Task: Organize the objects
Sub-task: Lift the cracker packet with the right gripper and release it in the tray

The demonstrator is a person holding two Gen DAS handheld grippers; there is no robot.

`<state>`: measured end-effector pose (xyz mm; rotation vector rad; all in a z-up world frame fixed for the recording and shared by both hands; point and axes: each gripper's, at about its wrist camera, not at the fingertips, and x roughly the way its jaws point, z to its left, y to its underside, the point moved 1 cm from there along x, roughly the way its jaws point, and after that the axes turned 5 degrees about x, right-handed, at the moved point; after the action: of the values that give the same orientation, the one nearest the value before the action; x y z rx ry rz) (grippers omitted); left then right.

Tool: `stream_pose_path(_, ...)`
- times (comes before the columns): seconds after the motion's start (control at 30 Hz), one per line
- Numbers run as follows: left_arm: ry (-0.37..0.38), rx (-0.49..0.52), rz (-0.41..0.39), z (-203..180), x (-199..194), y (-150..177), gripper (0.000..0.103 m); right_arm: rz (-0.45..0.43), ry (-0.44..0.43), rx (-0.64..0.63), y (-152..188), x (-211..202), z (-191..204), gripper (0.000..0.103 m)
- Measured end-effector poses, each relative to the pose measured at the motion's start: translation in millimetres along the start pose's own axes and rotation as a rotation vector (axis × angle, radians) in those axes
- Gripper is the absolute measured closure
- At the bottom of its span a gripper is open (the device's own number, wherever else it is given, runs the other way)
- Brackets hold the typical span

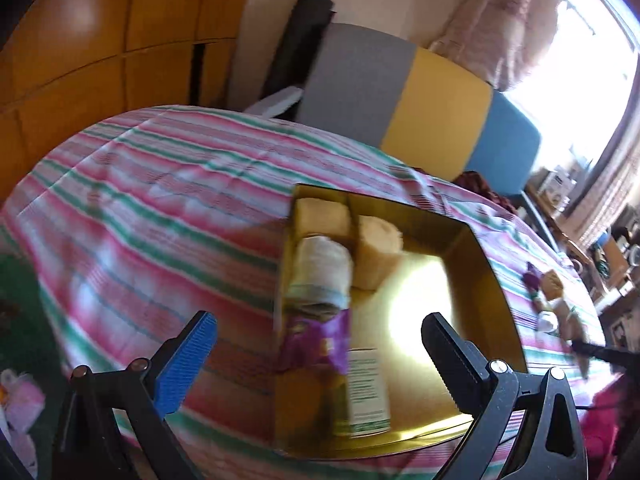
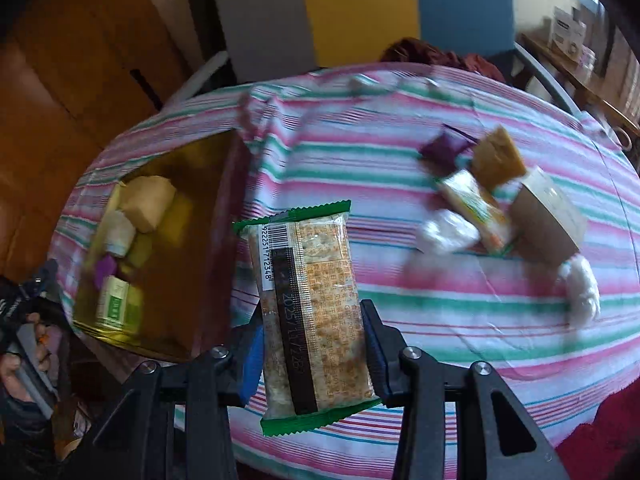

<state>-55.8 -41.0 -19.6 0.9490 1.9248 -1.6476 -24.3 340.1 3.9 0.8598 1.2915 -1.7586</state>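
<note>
A gold box (image 1: 472, 248) sits on the striped cloth and holds several wrapped snacks: beige packs (image 1: 376, 252), a pale roll (image 1: 320, 268), a purple pack (image 1: 316, 340) and a green-white pack (image 1: 366, 392). My left gripper (image 1: 320, 352) is open and empty just above the box's near end. The box also shows at the left of the right wrist view (image 2: 160, 280). My right gripper (image 2: 312, 344) is shut on a green-edged cracker packet (image 2: 308, 304), held above the cloth to the right of the box.
A loose pile of snacks lies on the cloth at the right: a purple pack (image 2: 444, 148), a brown pack (image 2: 496, 156), a green-yellow packet (image 2: 476, 208), a tan box (image 2: 548, 216) and white wrappers (image 2: 448, 232). A grey, yellow and blue panel (image 1: 400, 92) stands behind the table.
</note>
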Motion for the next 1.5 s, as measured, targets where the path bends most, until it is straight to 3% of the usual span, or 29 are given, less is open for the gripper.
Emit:
stream_pose_path(0.13,-0.032,-0.015,0.005,14,-5,5,0.000,0.051,-0.099,-0.121,-11,21,81,0.060)
stream_pose_path(0.3,-0.070,-0.029,-0.004,24,-7,7,0.000,0.174,-0.102,-0.176,-16,74,144,0.060)
stream_pose_path(0.5,-0.100,-0.029,-0.019,33,-9,7,0.000,0.271,-0.046,-0.147,-23,141,175,0.060)
stream_pose_path(0.7,-0.157,-0.012,-0.040,36,-10,6,0.000,0.288,0.006,-0.137,-25,168,194,0.060)
stream_pose_path(0.83,-0.173,-0.003,-0.033,35,-9,7,0.000,0.275,0.022,-0.131,-24,174,201,0.058)
stream_pose_path(1.13,-0.207,0.033,-0.062,28,-13,7,0.000,0.234,-0.113,-0.126,-10,147,194,0.055)
stream_pose_path(1.4,-0.219,0.117,-0.059,3,-16,8,0.000,0.060,-0.037,-0.166,2,102,163,0.053)
stream_pose_path(1.5,-0.205,0.137,-0.053,-9,-16,10,0.000,0.015,-0.012,-0.172,6,85,152,0.047)
